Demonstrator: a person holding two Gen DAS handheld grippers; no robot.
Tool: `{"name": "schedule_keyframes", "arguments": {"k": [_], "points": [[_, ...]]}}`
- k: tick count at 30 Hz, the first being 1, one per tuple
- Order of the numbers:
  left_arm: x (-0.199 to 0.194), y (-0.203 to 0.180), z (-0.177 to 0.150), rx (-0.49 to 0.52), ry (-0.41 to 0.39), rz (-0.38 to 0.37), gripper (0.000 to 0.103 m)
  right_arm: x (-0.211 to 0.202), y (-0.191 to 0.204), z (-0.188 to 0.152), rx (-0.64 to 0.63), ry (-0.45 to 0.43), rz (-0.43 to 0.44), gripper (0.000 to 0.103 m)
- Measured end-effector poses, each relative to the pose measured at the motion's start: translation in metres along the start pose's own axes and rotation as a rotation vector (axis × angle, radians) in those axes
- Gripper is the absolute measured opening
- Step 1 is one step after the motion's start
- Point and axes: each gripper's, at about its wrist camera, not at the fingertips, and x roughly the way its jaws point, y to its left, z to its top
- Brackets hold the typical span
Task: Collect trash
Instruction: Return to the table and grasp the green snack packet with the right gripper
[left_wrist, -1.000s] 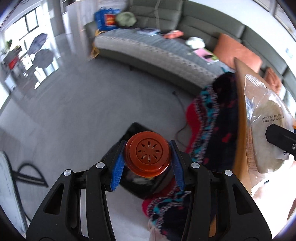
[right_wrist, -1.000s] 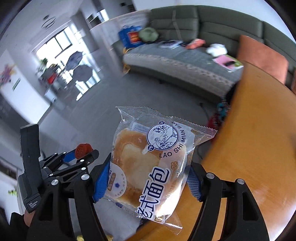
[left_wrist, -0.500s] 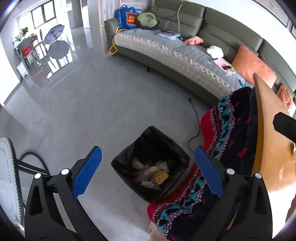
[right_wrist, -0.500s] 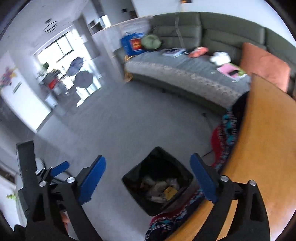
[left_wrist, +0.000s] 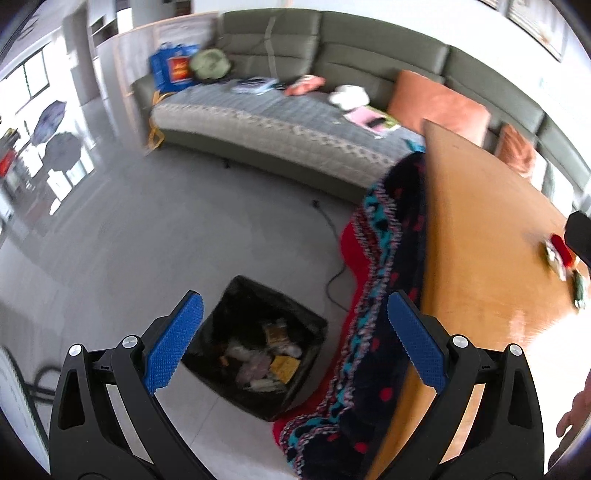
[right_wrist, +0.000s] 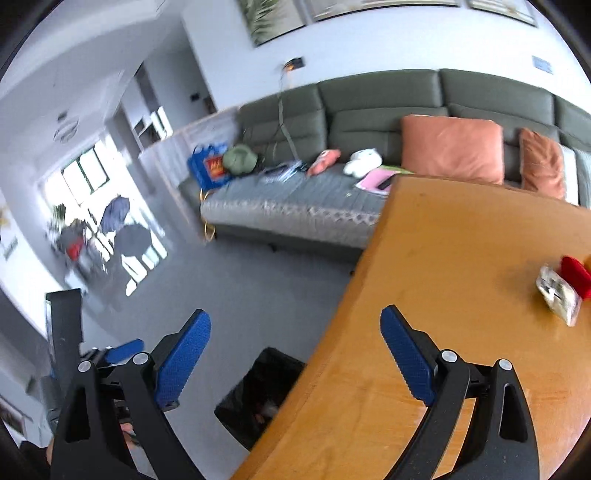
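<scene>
Black-lined bin (left_wrist: 258, 343) holds wrappers (yellow packet among them).

No text can be read: the red panel on the blue bag (left_wrist: 173, 72) at eleven o'clock on the sofa (left_wrist: 280, 122) is too blurred to make out.

We see bright daylight from blown-out left windows (right_wrist: 85, 173), glare on glossy orange wooden tabletop (left_wrist: 524, 317), motion blur, fisheye-bent edges.
</scene>
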Motion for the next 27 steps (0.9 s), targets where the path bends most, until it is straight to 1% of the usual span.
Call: {"name": "schedule_keyframes", "arguments": {"k": [4, 8, 13, 19, 23, 25, 27], "points": [[0.002, -0.045, 0.007, 0.068, -0.003, -0.046, 0.097, -0.023, -0.036, 0.001, 0.026, -0.035, -0.047, 0.093], [0.002, -0.093, 0.011, 0.148, -0.005, -0.091, 0.097, -0.041, -0.065, -0.001, 0.023, -0.035, -0.103, 0.093], [0.001, -0.158, 0.011, 0.240, -0.008, -0.151, 0.097, -0.065, -0.112, -0.007, 0.048, -0.030, -0.175, 0.093], [0.001, -0.224, 0.005, 0.316, -0.003, -0.199, 0.097, -0.093, -0.181, -0.018, 0.087, -0.001, -0.298, 0.095], [0.006, -0.276, 0.005, 0.368, 0.002, -0.228, 0.097, -0.106, -0.223, -0.023, 0.125, 0.007, -0.353, 0.095], [0.009, -0.295, 0.005, 0.384, 0.004, -0.235, 0.097, -0.113, -0.243, -0.024, 0.133, 0.011, -0.365, 0.095], [0.015, -0.320, 0.006, 0.397, 0.010, -0.246, 0.097, -0.121, -0.259, -0.023, 0.134, -0.002, -0.395, 0.095]]}}
